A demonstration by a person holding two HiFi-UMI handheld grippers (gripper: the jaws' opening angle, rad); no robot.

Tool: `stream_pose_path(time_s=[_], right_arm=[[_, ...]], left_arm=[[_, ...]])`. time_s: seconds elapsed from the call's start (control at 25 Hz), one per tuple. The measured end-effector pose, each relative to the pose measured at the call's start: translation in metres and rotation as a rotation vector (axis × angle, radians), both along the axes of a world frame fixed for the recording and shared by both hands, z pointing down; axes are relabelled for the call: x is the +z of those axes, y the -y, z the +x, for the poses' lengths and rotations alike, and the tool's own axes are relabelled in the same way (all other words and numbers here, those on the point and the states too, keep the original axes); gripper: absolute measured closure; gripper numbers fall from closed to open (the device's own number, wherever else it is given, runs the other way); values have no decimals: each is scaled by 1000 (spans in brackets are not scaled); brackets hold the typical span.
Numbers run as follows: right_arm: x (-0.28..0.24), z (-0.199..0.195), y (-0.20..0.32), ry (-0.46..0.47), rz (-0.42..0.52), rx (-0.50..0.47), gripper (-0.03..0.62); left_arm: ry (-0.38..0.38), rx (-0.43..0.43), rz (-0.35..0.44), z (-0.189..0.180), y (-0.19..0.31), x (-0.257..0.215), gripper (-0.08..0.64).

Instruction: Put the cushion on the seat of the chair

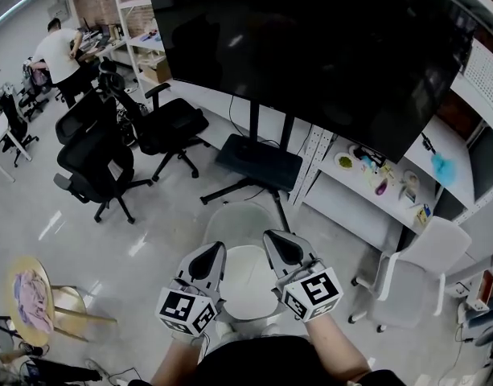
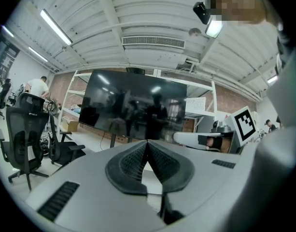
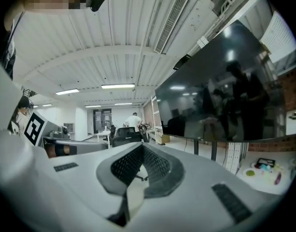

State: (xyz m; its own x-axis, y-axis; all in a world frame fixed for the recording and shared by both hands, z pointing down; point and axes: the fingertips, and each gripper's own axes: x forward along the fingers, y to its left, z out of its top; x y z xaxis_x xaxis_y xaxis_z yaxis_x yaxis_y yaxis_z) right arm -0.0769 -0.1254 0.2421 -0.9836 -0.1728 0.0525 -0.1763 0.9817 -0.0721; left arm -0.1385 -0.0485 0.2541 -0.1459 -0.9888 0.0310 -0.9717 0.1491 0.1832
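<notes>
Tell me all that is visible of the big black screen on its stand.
The screen is a large, flat, glossy black panel, dark as if switched off, faintly reflecting the room. It stands upright on two black posts that rise from a flat black base with splayed legs on the pale floor. White shelves stand close by; nothing else seems to touch it.

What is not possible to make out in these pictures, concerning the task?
Head view: white chair seat partly covered by left gripper and right gripper.
Head view: cushion at the left edge, too small for detail.
Gripper views: neither appears; gripper bodies fill the lower half.
</notes>
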Motion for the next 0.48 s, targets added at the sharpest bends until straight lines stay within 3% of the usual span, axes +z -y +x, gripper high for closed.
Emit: stream_pose_path(time_s=[0.48], right_arm=[[-12, -30, -20, 18, 56, -34, 586]], left_arm=[[26, -48, 3, -28, -22, -9, 548]])
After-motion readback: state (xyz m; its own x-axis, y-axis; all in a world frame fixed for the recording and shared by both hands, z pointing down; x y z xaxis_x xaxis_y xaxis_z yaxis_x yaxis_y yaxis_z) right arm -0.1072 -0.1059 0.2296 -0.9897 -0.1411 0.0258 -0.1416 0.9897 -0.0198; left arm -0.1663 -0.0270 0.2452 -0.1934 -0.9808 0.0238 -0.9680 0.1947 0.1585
